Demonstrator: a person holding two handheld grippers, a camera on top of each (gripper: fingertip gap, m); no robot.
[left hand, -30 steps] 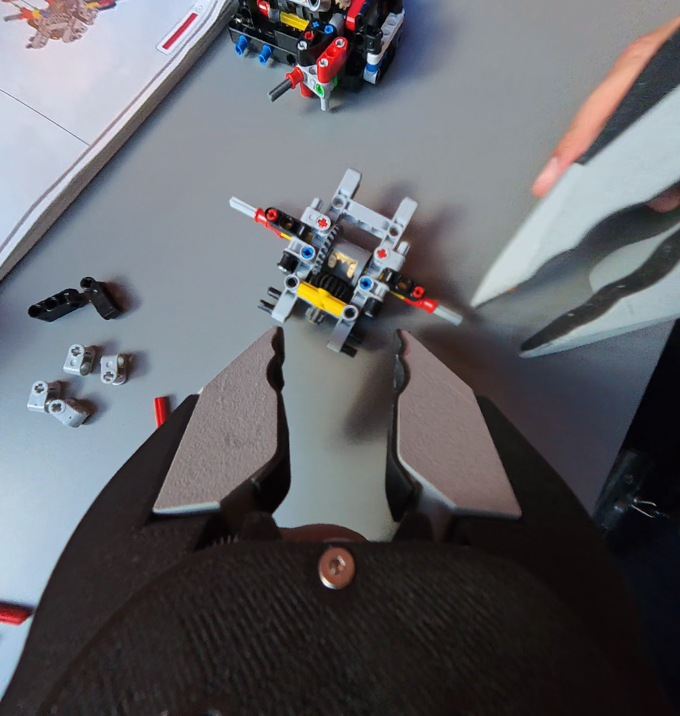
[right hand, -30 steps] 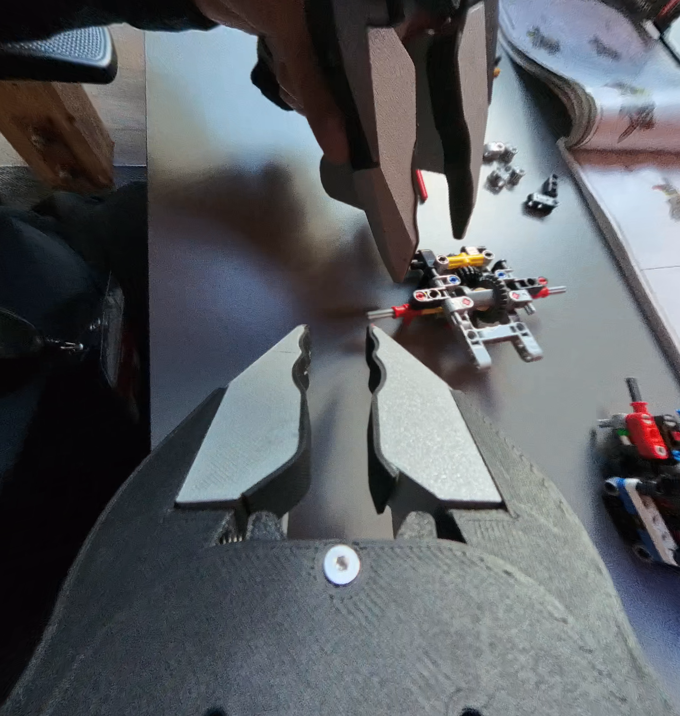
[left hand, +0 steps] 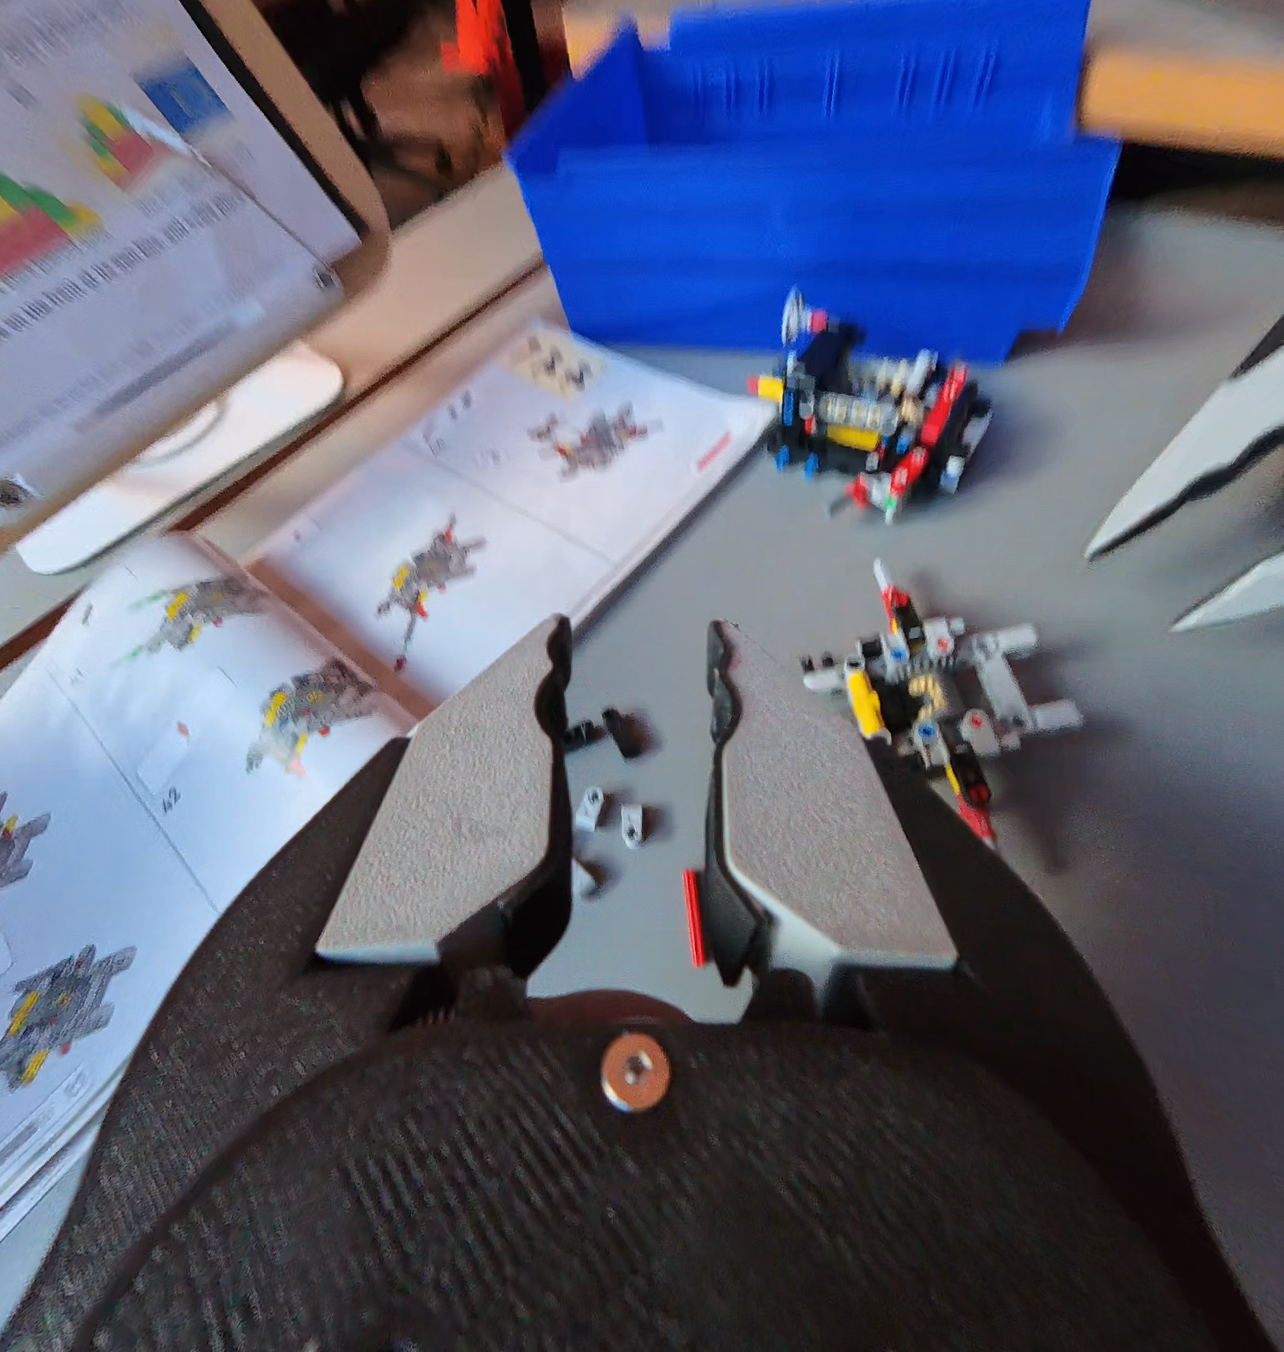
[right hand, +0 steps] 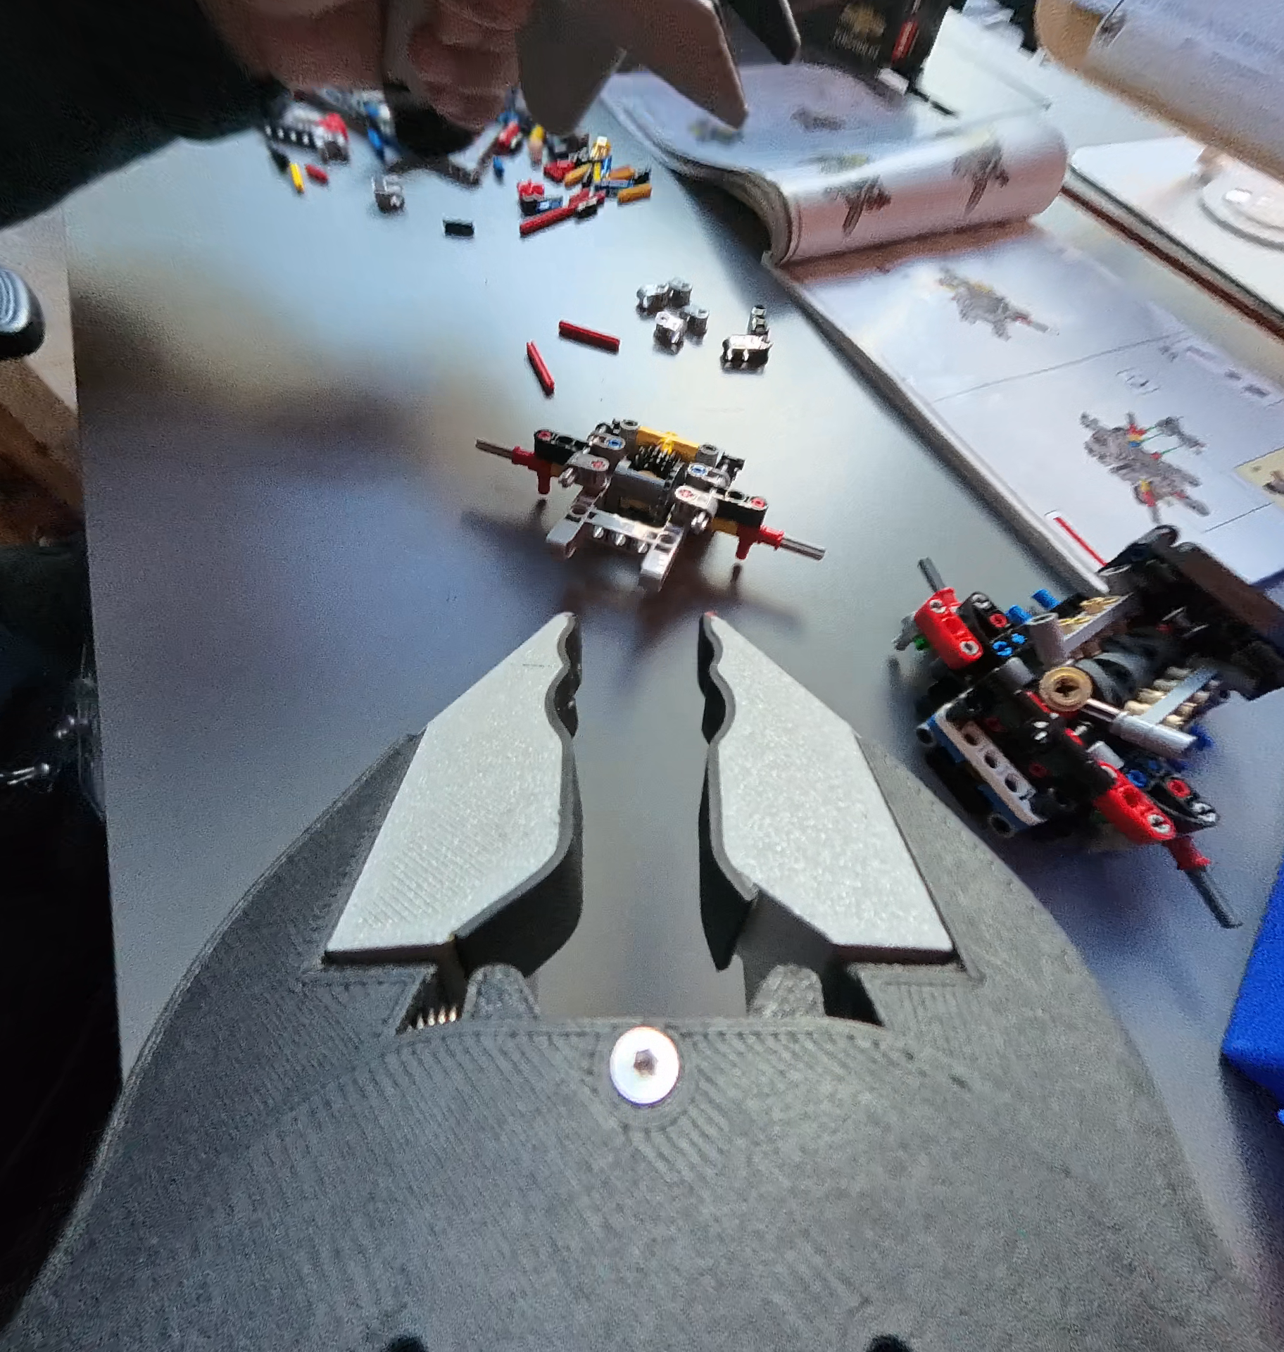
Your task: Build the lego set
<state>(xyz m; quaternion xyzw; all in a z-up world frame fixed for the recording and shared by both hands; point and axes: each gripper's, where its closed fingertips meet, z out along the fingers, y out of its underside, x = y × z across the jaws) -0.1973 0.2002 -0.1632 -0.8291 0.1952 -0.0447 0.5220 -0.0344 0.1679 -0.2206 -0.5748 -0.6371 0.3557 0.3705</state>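
Two grippers were in my hands, and neither was grasping anything. A second earlier my left gripper (left hand: 639, 629) pointed straight at the small grey axle assembly (left hand: 931, 702); it had since swung left and its fingers (left hand: 478, 768) had narrowed, parted over bare worktop. Beneath that gap lay loose black connectors (left hand: 610, 731), small grey connectors (left hand: 613, 812) and a red axle pin (left hand: 692, 914). The grey assembly, with its yellow beam and red-tipped axles, now sat just to the right of my left fingers, untouched. My right gripper (right hand: 639, 629) had drawn back and squared up to that same assembly (right hand: 646, 497), its fingers released, near it but apart.

I judged nothing had been picked up; the left had turned toward the loose pieces.

The worktop (right hand: 295, 585) was smooth, dark grey and glossy. An open instruction booklet (left hand: 478, 497) lay along its left edge. A larger black, red and blue build (right hand: 1085, 717) stood before a blue bin (left hand: 807, 205). More small parts (right hand: 551, 175) lay scattered farther off.
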